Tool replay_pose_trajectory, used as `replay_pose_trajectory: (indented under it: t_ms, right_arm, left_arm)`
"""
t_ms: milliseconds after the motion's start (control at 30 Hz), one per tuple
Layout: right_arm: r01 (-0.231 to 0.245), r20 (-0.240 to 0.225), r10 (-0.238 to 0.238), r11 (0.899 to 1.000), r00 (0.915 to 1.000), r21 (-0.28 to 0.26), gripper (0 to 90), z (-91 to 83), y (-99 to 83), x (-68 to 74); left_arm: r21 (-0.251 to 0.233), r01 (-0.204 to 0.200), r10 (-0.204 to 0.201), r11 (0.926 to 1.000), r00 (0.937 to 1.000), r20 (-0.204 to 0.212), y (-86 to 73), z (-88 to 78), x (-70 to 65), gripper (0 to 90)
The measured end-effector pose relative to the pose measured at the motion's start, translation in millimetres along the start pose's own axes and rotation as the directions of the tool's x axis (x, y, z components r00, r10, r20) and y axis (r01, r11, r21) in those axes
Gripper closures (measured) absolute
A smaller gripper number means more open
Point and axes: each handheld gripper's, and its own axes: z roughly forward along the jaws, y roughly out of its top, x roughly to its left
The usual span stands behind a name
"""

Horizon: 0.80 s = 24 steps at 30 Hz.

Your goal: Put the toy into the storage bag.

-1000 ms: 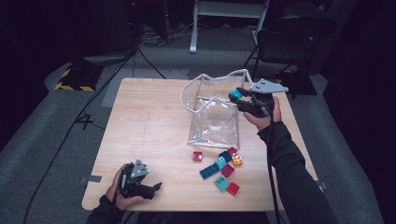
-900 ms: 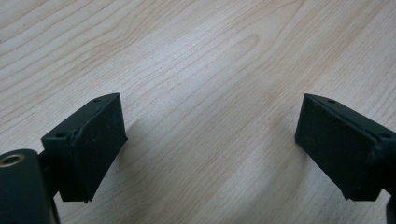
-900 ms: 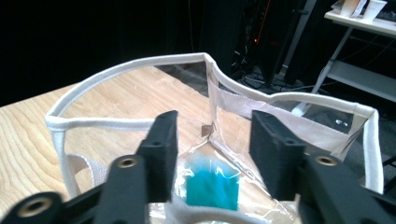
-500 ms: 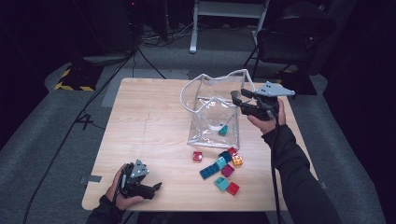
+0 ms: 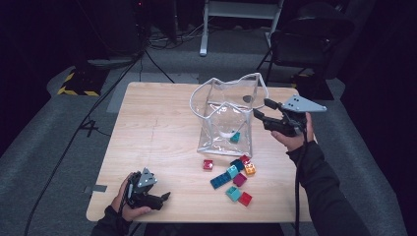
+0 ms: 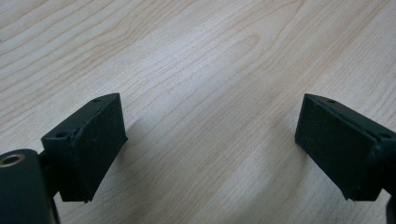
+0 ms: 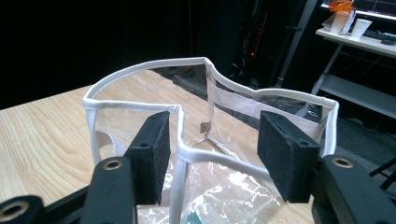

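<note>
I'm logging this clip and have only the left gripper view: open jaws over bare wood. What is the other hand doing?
Observer: The right gripper is at the clear bag. Its jaws have just been opening, and the bag's white rim lies loosely between them.
Operator: Is anything in the bag?
Observer: One teal block lies at the bottom.
Operator: Are there more blocks outside it?
Observer: Yes, loose blocks sit on the table in front of the bag.
</note>
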Motion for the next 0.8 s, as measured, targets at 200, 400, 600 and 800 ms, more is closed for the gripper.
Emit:
replay_pose_trajectory:
  t_ms: [200, 400, 600, 800]
  right_arm:
    - [0.004, -0.020, -0.004, 1.000, 0.9998, 0.001, 41.7, -12.3, -9.0, 3.7]
    - [-0.001, -0.035, 0.001, 1.000, 0.9994, -0.003, 41.1, -25.8, -19.4, 6.0]
    - [0.010, -0.039, -0.010, 1.000, 0.9992, 0.006, 40.3, -35.9, -30.5, 8.7]
    - [0.016, -0.045, -0.014, 0.999, 0.9989, 0.046, 37.4, -37.3, -51.3, 12.8]
  left_arm:
    - [0.000, 0.000, 0.000, 1.0000, 1.0000, 0.000, 0.0, 0.0, 0.0, 9.0]
    - [0.000, 0.000, 0.000, 1.0000, 1.0000, 0.000, 0.0, 0.0, 0.0, 8.9]
    - [0.000, 0.000, 0.000, 1.0000, 1.0000, 0.000, 0.0, 0.0, 0.0, 8.9]
    - [0.002, -0.003, 0.003, 1.0000, 1.0000, 0.002, 0.2, 0.1, 0.4, 8.9]
